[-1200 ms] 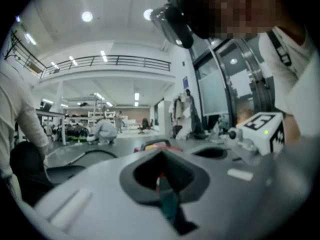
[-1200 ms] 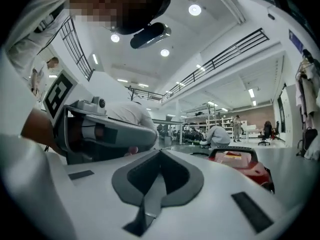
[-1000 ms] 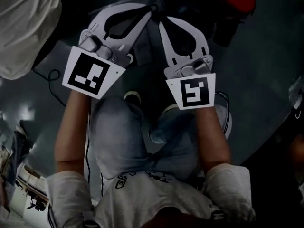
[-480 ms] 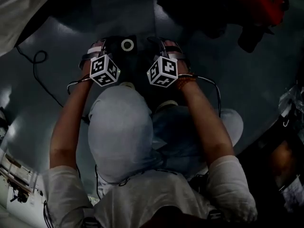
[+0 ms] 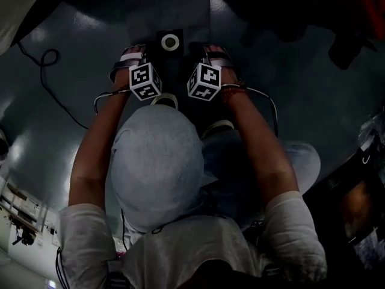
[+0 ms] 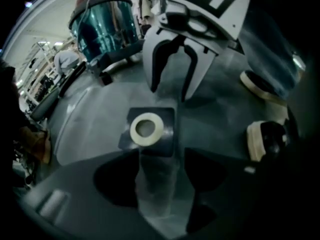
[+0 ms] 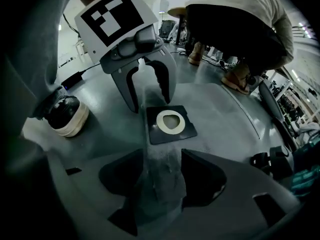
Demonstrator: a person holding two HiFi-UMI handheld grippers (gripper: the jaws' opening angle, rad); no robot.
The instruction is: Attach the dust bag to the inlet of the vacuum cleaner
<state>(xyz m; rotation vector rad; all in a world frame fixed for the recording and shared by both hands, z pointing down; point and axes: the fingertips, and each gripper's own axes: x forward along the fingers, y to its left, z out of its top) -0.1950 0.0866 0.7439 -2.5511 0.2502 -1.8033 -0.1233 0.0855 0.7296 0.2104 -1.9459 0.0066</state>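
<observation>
head view: dust bag, dark square collar w/ pale ring; l gripper, r gripper just opened, empty.

The glossy grey floor carries the flat dust bag, the teal vacuum cleaner and a white-soled shoe.

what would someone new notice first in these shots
The dust bag lies flat mid-frame in every view, a pale ring bright on its dark collar. The left tool and right tool, topped by black-and-white marker cubes, hang over it; their jaws have just been opening, the bag's grey body between them unpinched. A teal, red-topped drum, likely the vacuum cleaner, stands upper left in the left gripper view.
</observation>
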